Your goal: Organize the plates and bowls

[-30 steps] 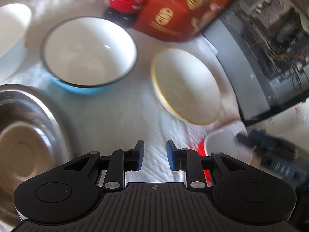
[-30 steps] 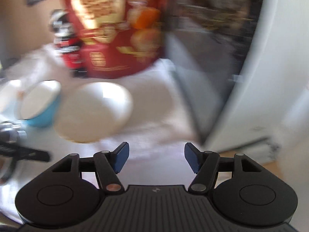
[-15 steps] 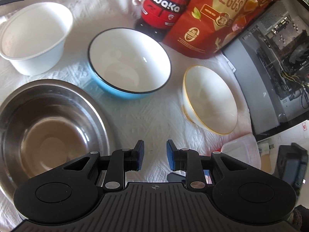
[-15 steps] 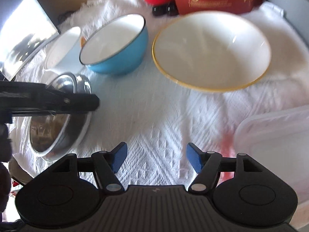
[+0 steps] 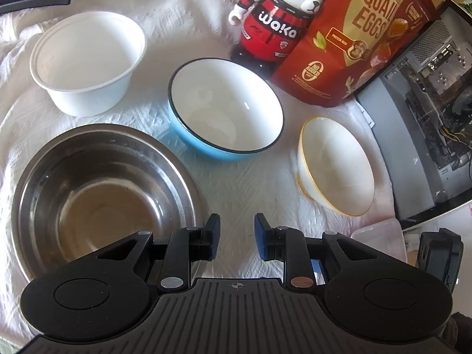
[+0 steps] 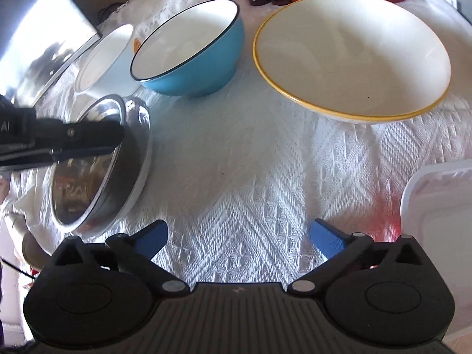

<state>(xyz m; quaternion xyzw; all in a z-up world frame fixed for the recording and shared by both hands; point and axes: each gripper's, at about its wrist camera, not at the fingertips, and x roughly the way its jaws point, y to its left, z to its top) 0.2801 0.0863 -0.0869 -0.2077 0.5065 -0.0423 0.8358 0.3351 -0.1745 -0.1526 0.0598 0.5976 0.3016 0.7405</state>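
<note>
1. Grippers both tilt steeply down over the cloth-covered surface (image 6: 236, 177).
2. Left gripper (image 5: 237, 237): narrowly parted, empty; steel bowl (image 5: 103, 194) ahead-left.
3. Right gripper (image 6: 239, 240): opening wide, empty; yellow-rimmed bowl (image 6: 354, 59) ahead-right, blue bowl (image 6: 191, 59) ahead-left.

bare cloth (image 6: 236, 177) open between steel bowl (image 6: 97, 162) and gold-rimmed bowl (image 6: 354, 59).
</note>
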